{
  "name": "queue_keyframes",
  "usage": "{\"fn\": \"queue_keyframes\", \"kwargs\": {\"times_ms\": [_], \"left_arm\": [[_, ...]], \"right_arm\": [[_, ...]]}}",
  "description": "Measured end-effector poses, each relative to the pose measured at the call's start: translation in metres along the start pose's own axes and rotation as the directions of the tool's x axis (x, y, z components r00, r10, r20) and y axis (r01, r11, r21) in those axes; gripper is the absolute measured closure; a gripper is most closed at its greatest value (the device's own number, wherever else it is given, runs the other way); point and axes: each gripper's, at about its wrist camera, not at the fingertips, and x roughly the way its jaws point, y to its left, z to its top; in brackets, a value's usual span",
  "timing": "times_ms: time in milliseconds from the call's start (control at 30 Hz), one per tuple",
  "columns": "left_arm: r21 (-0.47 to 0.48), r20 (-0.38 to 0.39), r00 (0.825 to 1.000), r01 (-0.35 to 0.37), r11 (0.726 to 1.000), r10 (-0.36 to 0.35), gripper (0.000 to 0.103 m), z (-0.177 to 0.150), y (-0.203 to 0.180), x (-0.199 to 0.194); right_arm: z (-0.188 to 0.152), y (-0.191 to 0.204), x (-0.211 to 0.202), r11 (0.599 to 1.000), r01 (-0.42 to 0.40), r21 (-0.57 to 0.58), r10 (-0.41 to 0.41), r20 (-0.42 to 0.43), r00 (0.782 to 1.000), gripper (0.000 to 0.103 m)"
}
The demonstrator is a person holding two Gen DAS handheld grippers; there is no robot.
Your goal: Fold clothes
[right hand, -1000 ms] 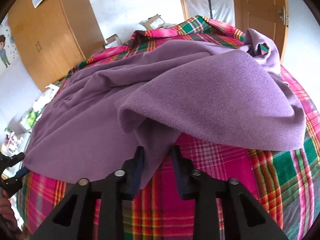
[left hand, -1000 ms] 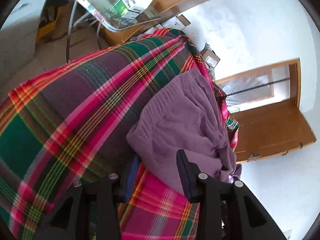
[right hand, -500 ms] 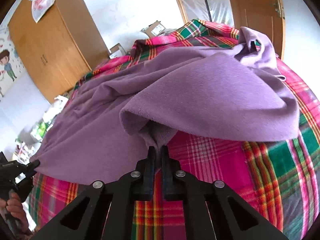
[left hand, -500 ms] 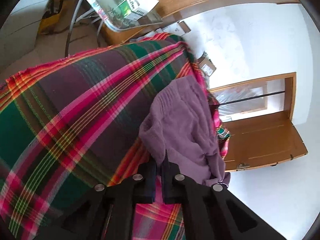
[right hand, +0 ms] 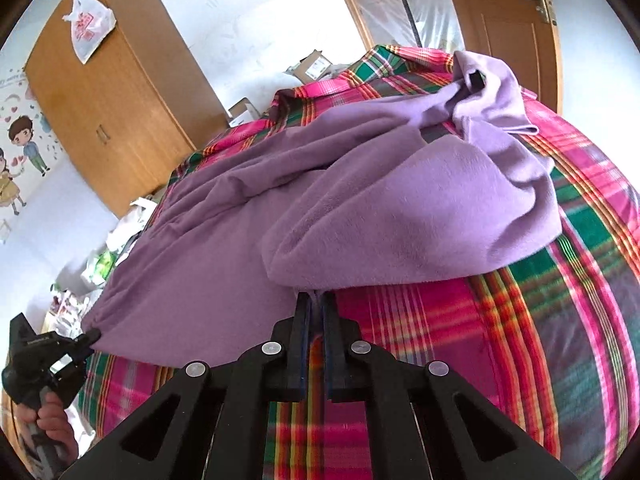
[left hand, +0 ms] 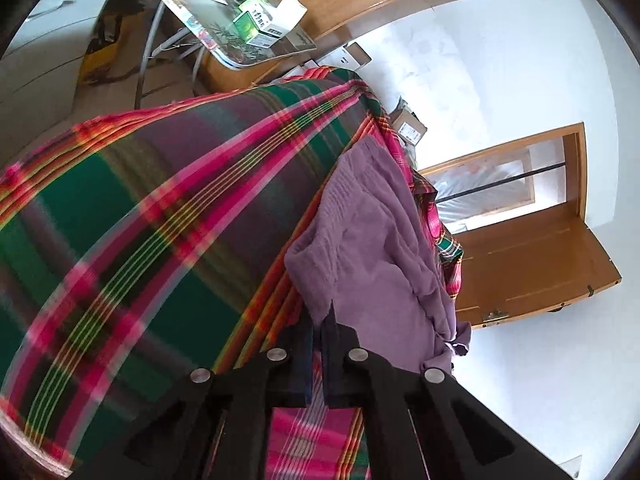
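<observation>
Green carton on folding table, contents unseen | left gripper pinching purple garment edge | right gripper seemingly clamped on fold | plaid blanket beneath

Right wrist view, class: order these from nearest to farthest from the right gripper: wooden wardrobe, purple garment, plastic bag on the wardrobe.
1. Purple garment: pinched between the right gripper fingers, straight ahead.
2. Wooden wardrobe: beyond the bed, upper left.
3. Plastic bag: high on the wardrobe's top corner, far upper left.
</observation>
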Motion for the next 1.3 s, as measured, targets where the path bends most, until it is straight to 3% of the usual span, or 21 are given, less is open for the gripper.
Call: {"fn": "queue_keyframes", "kwargs": {"times_ms": [500,833,967,1133,1300], "left_arm": [[0.033,-0.016,1.0,-0.006,0.999,0.007,0.101,-0.032,0.011,-0.023],[0.005,-0.045,0.998,-0.034,0.999,0.034,0.1,-0.031,0.019,-0.018],[0.017,-0.052,0.998,-0.044,0.999,0.045,0.098,-0.031,0.021,-0.021],[0.076,-0.016,0.996,-0.084,0.994,0.086,0.088,-0.024,0.015,-0.038],[0.124,0.044,0.995,-0.1,0.987,0.095,0.086,-0.003,-0.002,-0.047]], "right_arm": [[-0.021,-0.01,-0.014,1.0,0.011,0.008,-0.011,-0.016,1.0,0.098],[-0.028,-0.014,-0.006,0.999,0.032,-0.013,-0.033,-0.072,0.997,0.095],[-0.029,-0.012,-0.006,0.996,0.026,-0.088,-0.036,-0.103,0.994,0.093],[-0.026,-0.01,-0.014,0.985,0.01,-0.172,-0.039,-0.166,0.985,0.091],[-0.016,0.012,-0.025,0.952,-0.111,-0.284,0.044,-0.232,0.972,0.09]]}}
